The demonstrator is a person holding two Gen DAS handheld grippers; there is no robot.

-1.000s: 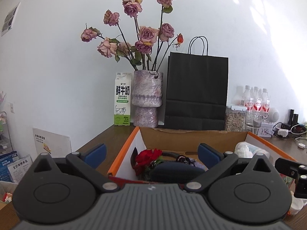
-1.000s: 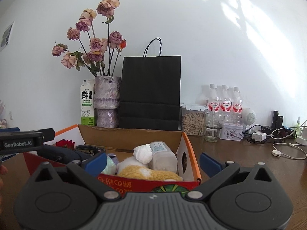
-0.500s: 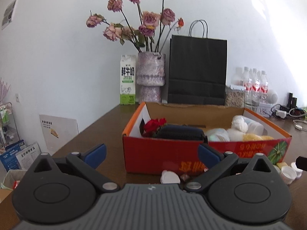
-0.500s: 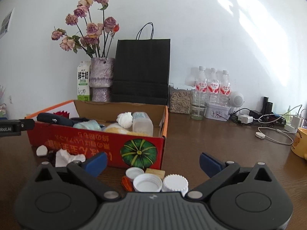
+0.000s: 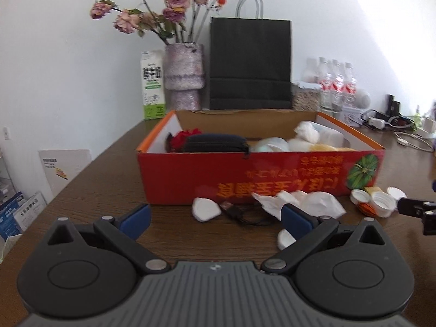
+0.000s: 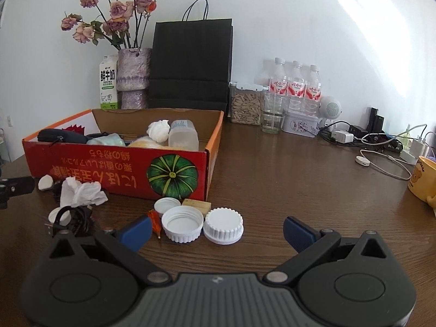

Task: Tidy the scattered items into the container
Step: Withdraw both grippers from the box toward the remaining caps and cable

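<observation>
Scattered items lay on the table before the red box. Ahead of the left gripper, fingers released, sat tissue. Between the right gripper fingers, also released and empty, sat white caps; closing squarely on one seemed best.

left tongs: spread, empty | red box: filled | crumpled tissue: table, before box
</observation>
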